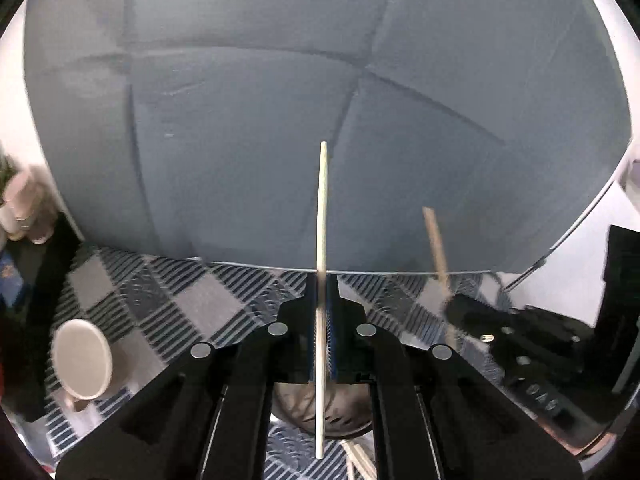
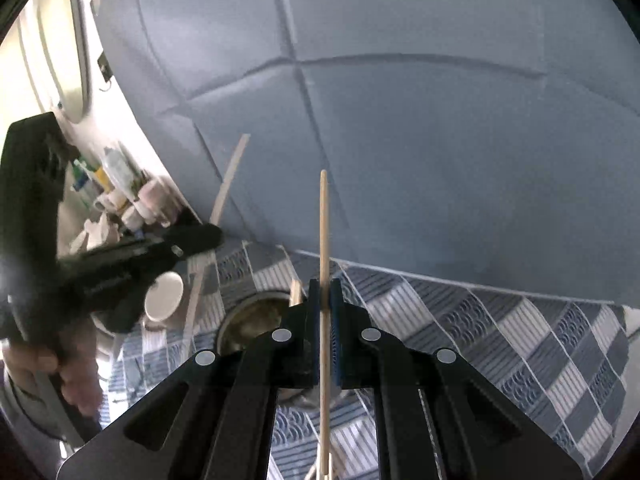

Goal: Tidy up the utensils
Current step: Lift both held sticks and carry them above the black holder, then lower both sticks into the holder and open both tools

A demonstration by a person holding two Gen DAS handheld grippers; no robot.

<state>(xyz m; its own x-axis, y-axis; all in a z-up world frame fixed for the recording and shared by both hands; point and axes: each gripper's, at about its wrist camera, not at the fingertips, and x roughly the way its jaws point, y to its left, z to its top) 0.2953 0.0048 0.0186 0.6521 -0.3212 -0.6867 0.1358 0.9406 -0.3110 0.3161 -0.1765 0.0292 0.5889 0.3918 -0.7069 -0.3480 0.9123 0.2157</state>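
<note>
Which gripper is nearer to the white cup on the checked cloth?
Left. The left gripper hangs just above the white cup; the right gripper, shut on its chopstick, is farther, past the bowl.

Two tools were in use, one per hand: the left tool and the right tool. Each clamped one chopstick, making two held: a pale chopstick and a tan chopstick. More loose sticks lay on the patterned cloth, too cut off by the picture's edge to count. There was one white mug and one dark round bowl. The bottles and jars by the wall were too blurred to number. One hand showed.
</note>
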